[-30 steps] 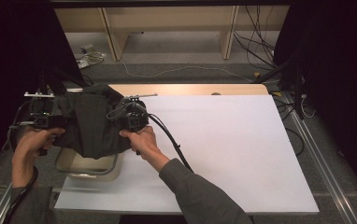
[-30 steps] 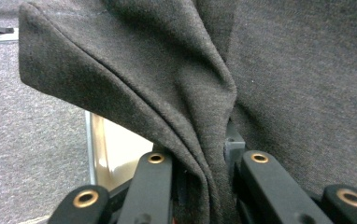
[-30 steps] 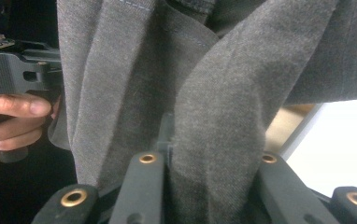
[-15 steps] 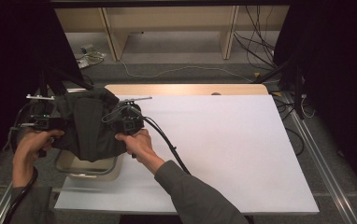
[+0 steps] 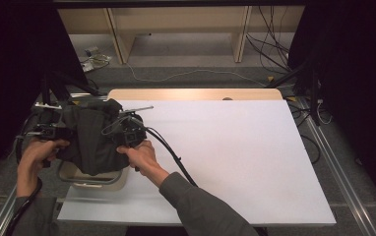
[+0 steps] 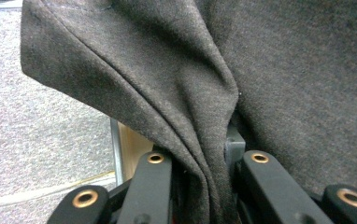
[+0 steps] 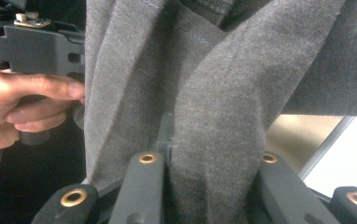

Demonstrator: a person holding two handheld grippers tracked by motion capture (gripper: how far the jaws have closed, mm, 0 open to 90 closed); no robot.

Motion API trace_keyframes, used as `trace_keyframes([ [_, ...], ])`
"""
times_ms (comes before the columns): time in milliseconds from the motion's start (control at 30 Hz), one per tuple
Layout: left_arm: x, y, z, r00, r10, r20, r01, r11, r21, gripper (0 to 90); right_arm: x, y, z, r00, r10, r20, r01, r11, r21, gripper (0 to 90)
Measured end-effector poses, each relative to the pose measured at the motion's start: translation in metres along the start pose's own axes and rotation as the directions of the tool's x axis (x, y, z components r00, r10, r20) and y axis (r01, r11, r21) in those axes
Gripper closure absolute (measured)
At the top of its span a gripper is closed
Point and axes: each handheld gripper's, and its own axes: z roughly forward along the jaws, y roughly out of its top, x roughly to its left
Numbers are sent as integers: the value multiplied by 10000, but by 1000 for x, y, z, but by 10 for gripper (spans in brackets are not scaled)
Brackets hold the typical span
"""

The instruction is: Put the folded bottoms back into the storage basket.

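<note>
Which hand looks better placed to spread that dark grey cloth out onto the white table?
Right, probably. The right gripper holds the dark grey woven cloth at the white table top's edge; the left gripper, also gripping, hangs beyond it.

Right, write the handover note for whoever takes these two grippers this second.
Left gripper: shut on the dark grey cloth, a fold pinched between its jaws.
Right gripper: shut on the same cloth, at its other side.
Cloth: held up between the two grippers at the left end of the white table, hanging over a pale bin beside that end.
Done: cloth gripped on both sides and lifted.
Left: it is not laid down anywhere yet; my guess is it gets spread on the table or lowered into the bin. Keep both grips closed until it rests on something.
</note>
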Motion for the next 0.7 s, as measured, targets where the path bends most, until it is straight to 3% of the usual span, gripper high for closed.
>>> trace_keyframes([
  [700,2,-7,30,9992,-150,-361,173,9978,641,762,1,-10,12,9999,56,107,-62,9983,585,738],
])
